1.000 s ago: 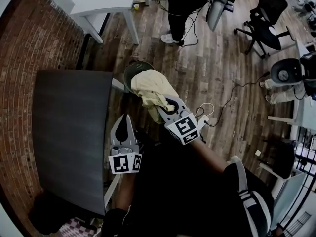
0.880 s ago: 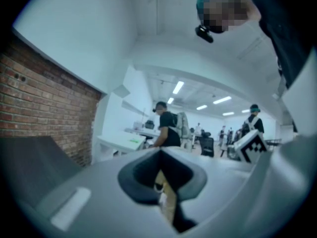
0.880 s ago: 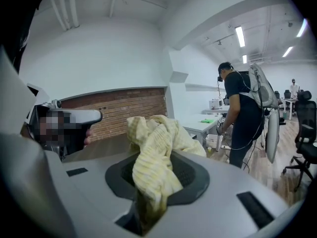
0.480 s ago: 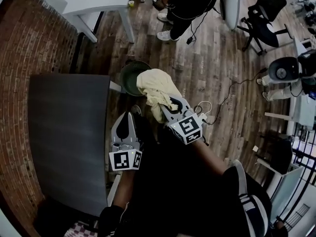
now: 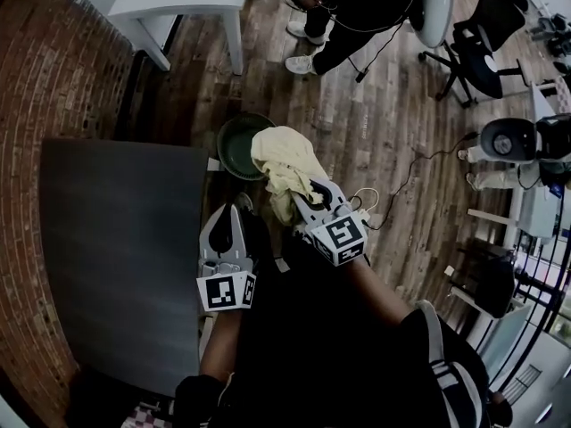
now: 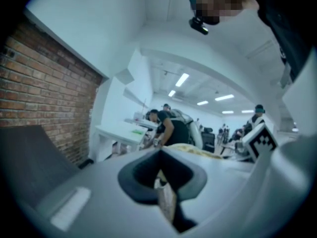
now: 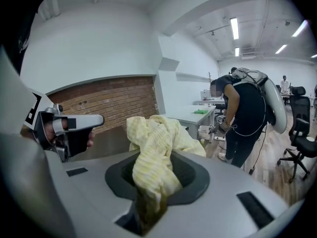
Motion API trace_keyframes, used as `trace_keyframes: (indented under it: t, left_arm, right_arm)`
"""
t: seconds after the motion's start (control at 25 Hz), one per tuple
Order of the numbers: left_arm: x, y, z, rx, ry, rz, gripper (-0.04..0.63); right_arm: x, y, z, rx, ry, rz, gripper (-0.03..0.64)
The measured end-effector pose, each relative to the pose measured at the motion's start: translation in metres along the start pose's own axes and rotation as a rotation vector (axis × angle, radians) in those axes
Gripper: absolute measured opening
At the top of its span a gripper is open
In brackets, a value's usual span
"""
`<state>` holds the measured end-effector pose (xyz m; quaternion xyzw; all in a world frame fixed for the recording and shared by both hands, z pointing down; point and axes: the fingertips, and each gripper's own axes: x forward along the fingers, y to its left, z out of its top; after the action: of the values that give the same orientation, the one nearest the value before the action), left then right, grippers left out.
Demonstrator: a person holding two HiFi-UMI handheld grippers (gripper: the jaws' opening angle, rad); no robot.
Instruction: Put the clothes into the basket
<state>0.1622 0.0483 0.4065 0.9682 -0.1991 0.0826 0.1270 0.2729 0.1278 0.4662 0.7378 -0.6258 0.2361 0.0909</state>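
Your right gripper [image 5: 308, 201] is clamped on a pale yellow cloth [image 5: 284, 157]. In the right gripper view the fabric is wedged between the jaws and bunches up past their tips, so the grip looks firm. The cloth is in the air near the middle of the head view, trailing from the jaws toward the upper left, and most of it is beyond the gripper rather than below it. The basket [image 5: 225, 132], a dark round tub on the wooden floor, sits just beside the upper right corner of the grey table [image 5: 116, 239]. It lies up and to the left of the cloth. From the head view the fabric's far edge overlaps the basket's right rim, but you cannot tell from here how high the cloth rides above it. That offset is what the next move turns on. I judge the bundle needs to travel a little further toward the upper left, along the line the gripper already points, so that it hangs over the tub's open middle before you release it. Otherwise it could drape over the near rim. Your left gripper [image 5: 230, 217] is lower in the frame beside the table edge, with its jaws pressed together on nothing. The right gripper is plainly the closer one to the basket.
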Motion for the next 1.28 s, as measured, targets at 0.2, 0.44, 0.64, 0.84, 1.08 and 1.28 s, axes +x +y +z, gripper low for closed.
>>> trace_keyframes:
  t: [0.2,0.44,0.64,0.84,1.08,1.28]
  left_arm:
    - [0.026,0.029,-0.008,-0.002,0.017,0.009,0.005]
    - [0.053,0.058,-0.03,-0.021,0.039,0.03,0.005]
    - [0.071,0.065,-0.059,-0.045,0.076,0.018,0.005]
    - [0.085,0.069,-0.083,-0.074,0.093,0.018,0.005]
    - [0.097,0.078,-0.102,-0.09,0.116,0.016,0.005]
    - [0.103,0.091,-0.111,-0.098,0.118,0.018,0.005]
  right_arm:
    - [0.046,-0.008,-0.007,0.019,0.03,0.007,0.089]
    - [0.088,-0.022,-0.02,0.048,0.06,0.004,0.089]
    - [0.124,-0.032,-0.04,0.081,0.084,-0.009,0.089]
    - [0.155,-0.042,-0.067,0.1,0.113,-0.018,0.089]
    - [0.193,-0.053,-0.108,0.108,0.176,-0.026,0.09]
    - [0.222,-0.06,-0.138,0.121,0.213,-0.043,0.089]
